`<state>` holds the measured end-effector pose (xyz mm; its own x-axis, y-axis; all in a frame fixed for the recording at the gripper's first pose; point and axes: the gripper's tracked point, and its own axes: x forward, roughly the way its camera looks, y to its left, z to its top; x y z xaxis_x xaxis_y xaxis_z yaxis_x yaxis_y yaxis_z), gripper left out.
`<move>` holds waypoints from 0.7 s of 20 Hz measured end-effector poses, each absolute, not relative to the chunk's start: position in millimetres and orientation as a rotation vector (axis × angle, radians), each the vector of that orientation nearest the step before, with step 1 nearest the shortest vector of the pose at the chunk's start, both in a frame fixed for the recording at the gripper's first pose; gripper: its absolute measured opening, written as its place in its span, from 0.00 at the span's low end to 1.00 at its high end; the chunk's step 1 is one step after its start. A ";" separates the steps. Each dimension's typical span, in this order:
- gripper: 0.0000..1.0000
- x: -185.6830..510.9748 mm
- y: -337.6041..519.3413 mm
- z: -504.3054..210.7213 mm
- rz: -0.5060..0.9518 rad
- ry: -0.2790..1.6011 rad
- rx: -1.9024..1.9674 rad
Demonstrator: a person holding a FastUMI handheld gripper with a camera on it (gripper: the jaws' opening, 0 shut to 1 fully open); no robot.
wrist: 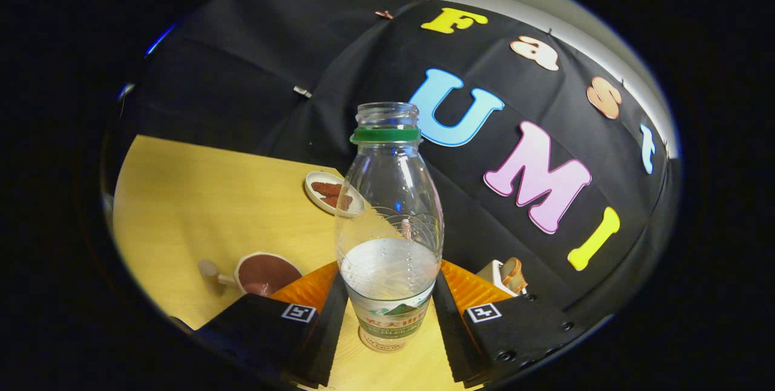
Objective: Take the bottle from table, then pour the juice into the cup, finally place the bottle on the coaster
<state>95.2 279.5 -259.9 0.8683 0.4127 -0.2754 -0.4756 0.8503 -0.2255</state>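
Note:
A clear plastic bottle with a green neck ring and no cap stands between my fingers, roughly half full of clear liquid. My gripper is shut on it, both fingers pressing its labelled lower part from left and right. The bottle's base shows just above the yellow wooden table; I cannot tell whether it touches. A brown cup with a handle stands just left of the left finger. Beyond it, close behind the bottle's left shoulder, lies a round white coaster with a brown pattern, partly hidden by the bottle.
A small white and brown object sits beside the right finger, near the black cloth wall. Bare tabletop stretches to the left of the cup and coaster. The whole scene looks tilted.

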 end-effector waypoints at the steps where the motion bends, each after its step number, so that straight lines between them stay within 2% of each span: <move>1: 0.75 94.9 279.0 -258.7 0.467 0.227 -0.254; 7: 0.74 121.7 249.2 -256.6 0.417 0.254 0.071; 14: 0.75 149.9 211.5 -293.5 0.340 0.324 0.178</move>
